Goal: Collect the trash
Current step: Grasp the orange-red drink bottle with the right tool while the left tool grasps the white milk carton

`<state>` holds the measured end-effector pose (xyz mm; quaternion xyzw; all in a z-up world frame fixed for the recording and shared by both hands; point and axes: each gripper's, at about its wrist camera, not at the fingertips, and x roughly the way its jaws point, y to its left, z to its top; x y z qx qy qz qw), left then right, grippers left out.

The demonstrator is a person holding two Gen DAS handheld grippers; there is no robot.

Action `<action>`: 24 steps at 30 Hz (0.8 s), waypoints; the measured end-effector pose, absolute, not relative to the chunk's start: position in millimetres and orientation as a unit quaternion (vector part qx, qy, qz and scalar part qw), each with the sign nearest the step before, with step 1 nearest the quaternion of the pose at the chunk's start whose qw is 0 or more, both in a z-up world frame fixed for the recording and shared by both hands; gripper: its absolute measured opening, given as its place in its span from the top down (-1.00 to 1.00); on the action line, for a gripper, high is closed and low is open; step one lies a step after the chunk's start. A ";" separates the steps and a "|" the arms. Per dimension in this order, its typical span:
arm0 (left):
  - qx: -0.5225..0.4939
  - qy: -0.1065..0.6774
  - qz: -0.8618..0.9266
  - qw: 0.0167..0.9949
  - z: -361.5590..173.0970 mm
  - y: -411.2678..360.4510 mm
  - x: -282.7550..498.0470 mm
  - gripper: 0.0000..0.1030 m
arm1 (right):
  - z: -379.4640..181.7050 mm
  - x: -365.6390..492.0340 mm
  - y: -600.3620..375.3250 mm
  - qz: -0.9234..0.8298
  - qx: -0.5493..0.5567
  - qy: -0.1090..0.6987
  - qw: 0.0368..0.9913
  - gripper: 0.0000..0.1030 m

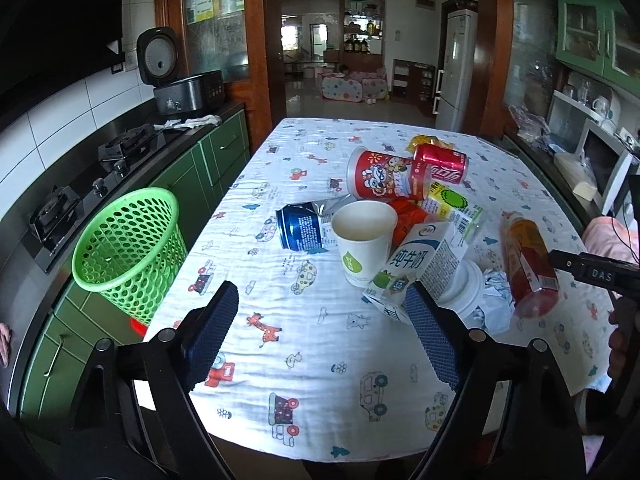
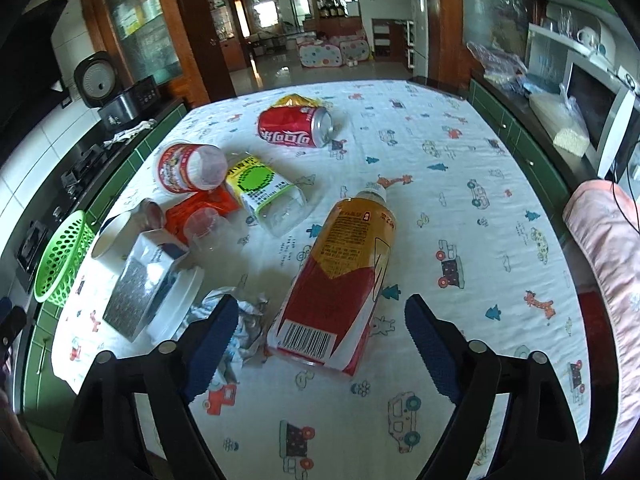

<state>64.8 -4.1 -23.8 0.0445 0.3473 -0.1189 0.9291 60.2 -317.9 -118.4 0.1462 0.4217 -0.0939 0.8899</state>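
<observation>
2 grippers are shown spread over a littered table, nothing held in either. The right gripper [image 2: 322,330] is poised with the base of a lying tea bottle [image 2: 340,276] between its pads [image 2: 214,344], which are apart from it; crumpled paper [image 2: 244,328] lies just beside its left pad. The left gripper [image 1: 324,332] is aimed toward a paper cup [image 1: 366,242] and a milk carton [image 1: 416,268]. For a clean pick, the bottle should be straddled squarely across its width, the paper kept out of the jaws. Farther off lie a blue can [image 1: 300,226], a red tub [image 1: 384,178] and a cola can [image 2: 294,126]. A green basket [image 1: 128,246] is seen beside the table's left edge. A printed cloth [image 1: 320,400] covers the table; a stove [image 1: 92,184] and doorway lie beyond.
</observation>
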 end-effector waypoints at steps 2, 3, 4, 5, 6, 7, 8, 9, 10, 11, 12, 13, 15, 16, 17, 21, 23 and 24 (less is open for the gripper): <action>0.043 0.351 -0.132 0.926 -25.3 -7.0 67.9 -0.54 | -122.7 69.3 -318.8 -0.098 0.142 0.429 0.886 -0.58; 0.044 0.351 -0.139 0.925 -25.9 -9.3 69.1 -0.49 | -124.6 73.4 -319.3 -0.101 0.139 0.433 0.885 -0.58; 0.046 0.352 -0.146 0.923 -26.7 -12.1 70.1 -0.47 | -125.9 75.8 -319.7 -0.102 0.139 0.436 0.884 -0.58; 0.049 0.353 -0.156 0.921 -27.6 -15.6 71.6 -0.45 | -128.5 80.5 -320.6 -0.103 0.139 0.439 0.882 -0.58; 0.053 0.355 -0.166 0.919 -28.6 -19.8 73.0 -0.44 | -130.7 83.6 -322.0 -0.105 0.139 0.442 0.880 -0.58; 0.058 0.357 -0.175 0.916 -29.7 -24.3 74.9 -0.44 | -133.6 87.5 -323.5 -0.109 0.140 0.445 0.878 -0.58; 0.062 0.359 -0.184 0.913 -31.1 -28.6 77.0 -0.43 | -136.3 91.2 -324.7 -0.111 0.141 0.448 0.876 -0.58; 0.066 0.360 -0.194 0.910 -32.4 -33.7 78.6 -0.39 | -138.9 93.8 -326.2 -0.113 0.142 0.451 0.874 -0.58; 0.071 0.362 -0.203 0.907 -34.0 -39.3 80.2 -0.37 | -141.1 96.6 -327.9 -0.115 0.143 0.454 0.872 -0.58; 0.076 0.363 -0.210 0.905 -35.8 -45.0 81.0 -0.36 | -142.9 98.7 -328.6 -0.116 0.144 0.457 0.870 -0.58; 0.082 0.364 -0.217 0.902 -37.2 -50.1 81.3 -0.36 | -145.2 101.1 -329.2 -0.116 0.144 0.459 0.869 -0.58; 0.089 0.363 -0.226 0.899 -38.9 -56.3 82.0 -0.36 | -147.0 103.2 -329.5 -0.117 0.142 0.462 0.868 -0.58; 0.099 0.364 -0.243 0.894 -41.7 -65.6 84.4 -0.35 | -149.5 105.6 -330.5 -0.118 0.141 0.465 0.866 -0.58; 0.102 0.366 -0.249 0.891 -42.9 -69.2 86.2 -0.35 | -151.1 107.2 -331.4 -0.119 0.141 0.467 0.865 -0.58; 0.104 0.368 -0.257 0.887 -44.7 -73.3 88.2 -0.35 | -153.1 108.5 -332.7 -0.120 0.142 0.470 0.863 -0.57; 0.112 0.377 -0.284 0.874 -52.0 -87.0 96.4 -0.24 | -158.3 111.3 -335.9 -0.121 0.144 0.476 0.859 -0.54; 0.118 0.379 -0.289 0.871 -55.7 -92.0 99.5 -0.23 | -160.4 112.0 -338.3 -0.120 0.148 0.477 0.858 -0.53; 0.123 0.380 -0.289 0.870 -57.8 -94.5 100.7 -0.21 | -161.5 111.9 -339.8 -0.117 0.152 0.478 0.857 -0.53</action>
